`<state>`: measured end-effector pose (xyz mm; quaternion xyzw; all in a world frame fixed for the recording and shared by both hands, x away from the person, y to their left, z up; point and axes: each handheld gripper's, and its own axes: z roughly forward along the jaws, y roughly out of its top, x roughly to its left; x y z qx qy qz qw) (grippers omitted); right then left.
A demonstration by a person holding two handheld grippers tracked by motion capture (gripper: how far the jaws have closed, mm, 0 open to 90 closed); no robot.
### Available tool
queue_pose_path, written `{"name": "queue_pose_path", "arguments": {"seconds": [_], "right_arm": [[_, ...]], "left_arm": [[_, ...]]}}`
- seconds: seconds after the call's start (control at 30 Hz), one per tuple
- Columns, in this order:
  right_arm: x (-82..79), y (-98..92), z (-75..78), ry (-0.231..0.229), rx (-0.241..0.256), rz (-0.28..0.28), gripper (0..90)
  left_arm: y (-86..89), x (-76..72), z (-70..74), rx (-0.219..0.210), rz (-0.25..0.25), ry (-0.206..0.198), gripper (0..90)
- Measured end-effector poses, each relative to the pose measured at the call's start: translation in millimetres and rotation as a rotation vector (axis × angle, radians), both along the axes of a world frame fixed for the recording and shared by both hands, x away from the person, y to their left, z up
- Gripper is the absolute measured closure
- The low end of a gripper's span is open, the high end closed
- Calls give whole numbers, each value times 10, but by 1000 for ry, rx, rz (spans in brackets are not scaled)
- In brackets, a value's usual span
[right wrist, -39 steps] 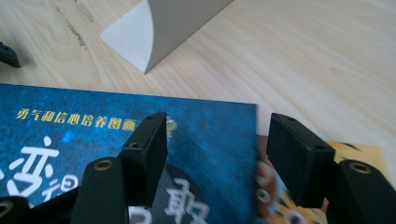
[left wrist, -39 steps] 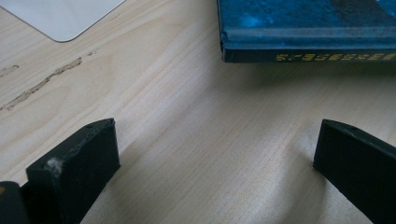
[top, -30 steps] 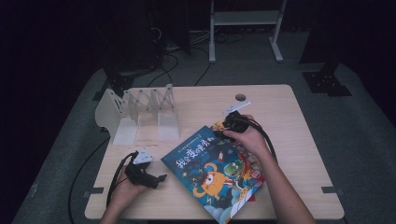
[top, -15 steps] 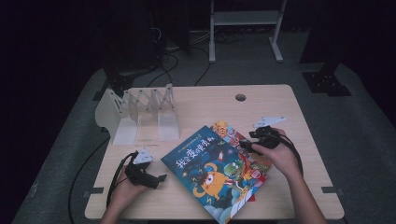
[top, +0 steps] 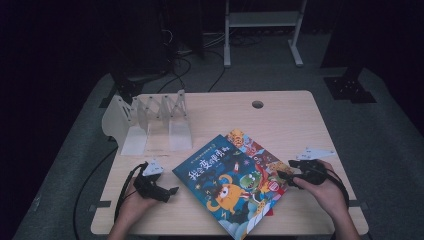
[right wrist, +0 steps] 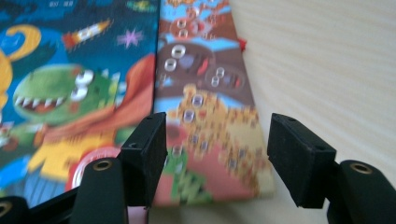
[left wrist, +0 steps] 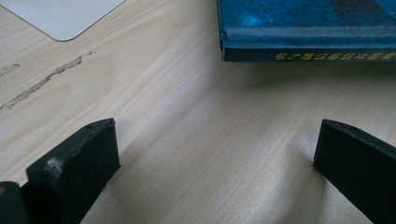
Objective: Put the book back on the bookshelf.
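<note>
A blue picture book (top: 225, 180) with cartoon monsters lies at an angle on the wooden table, on top of a second colourful book (top: 256, 152) that sticks out along its right side. My right gripper (top: 286, 178) rests at the books' right edge. In the right gripper view it (right wrist: 217, 123) stands open over the lower book's (right wrist: 205, 102) near corner, with the blue cover (right wrist: 70, 88) to its left. My left gripper (top: 170, 192) lies on the table left of the book. Its jaws (left wrist: 217, 135) are wide open and face the blue spine (left wrist: 308, 42), a short gap away.
A white folding book rack (top: 150, 117) stands at the back left, its base plate (left wrist: 60, 16) near my left gripper. A cable hole (top: 257, 104) sits at the table's far middle. Bare wood (top: 300, 125) lies right of and behind the books.
My right gripper has travelled from the books' far corner down along their right edge towards the near side. The left gripper and the books have stayed put.
</note>
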<state>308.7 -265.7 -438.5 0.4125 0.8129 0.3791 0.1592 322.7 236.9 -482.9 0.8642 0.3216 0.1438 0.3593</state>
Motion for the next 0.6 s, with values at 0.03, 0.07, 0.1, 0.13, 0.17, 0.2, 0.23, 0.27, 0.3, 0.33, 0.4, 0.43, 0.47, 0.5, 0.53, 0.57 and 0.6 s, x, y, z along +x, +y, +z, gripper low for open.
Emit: {"name": "queue_pose_path", "arguments": {"seconds": [0.03, 0.07, 0.1, 0.13, 0.17, 0.2, 0.23, 0.27, 0.3, 0.33, 0.4, 0.43, 0.47, 0.5, 0.53, 0.57, 0.6], "right_arm": [[-38, -18, -13, 3, 0, -2, 364], [-75, -36, -26, 5, 1, -4, 362], [-115, -54, -35, 7, 2, -7, 360], [-161, -76, -43, 6, 4, -9, 358], [-190, -87, -43, 8, 6, -12, 357], [-233, -106, -41, 3, 6, -13, 357], [-259, -117, -37, 2, 8, -14, 356], [-298, -130, -33, -1, 12, -14, 356], [-321, -136, -29, -2, 13, -15, 355], [-357, -144, -27, 0, 15, -17, 354], [-409, -147, -37, -2, 13, -14, 354], [-425, -146, -44, -2, 12, -15, 354], [-452, -142, -61, -1, 7, -14, 354], [-475, -137, -83, 0, 2, -14, 355], [-487, -133, -97, 0, -1, -16, 358], [-497, -130, -111, -6, -7, -21, 360], [-503, -121, -133, -9, -18, -27, 358]], "left_arm": [[0, 0, 0, 0, 0, 0, 0], [0, 0, 0, 0, 0, 0, 0], [0, 0, 0, 0, 0, 0, 0], [0, 0, 0, 1, 0, 0, 0], [0, 0, 0, 0, 0, 0, 0], [0, 0, 0, 0, 0, 0, 0], [0, 0, 0, 0, 0, 0, 0], [0, 0, 0, 0, 0, 0, 0], [0, 0, 0, 0, 0, 0, 0], [0, 0, 0, 0, 0, 0, 0], [0, 0, 0, 0, 0, 0, 0], [0, 0, 0, 0, 0, 0, 0], [0, 0, 0, 0, 0, 0, 0], [0, 0, 0, 0, 0, 0, 0], [0, 0, 0, 0, 0, 0, 0], [0, 0, 0, 0, 0, 0, 0], [0, 0, 0, 0, 0, 0, 0]]}}
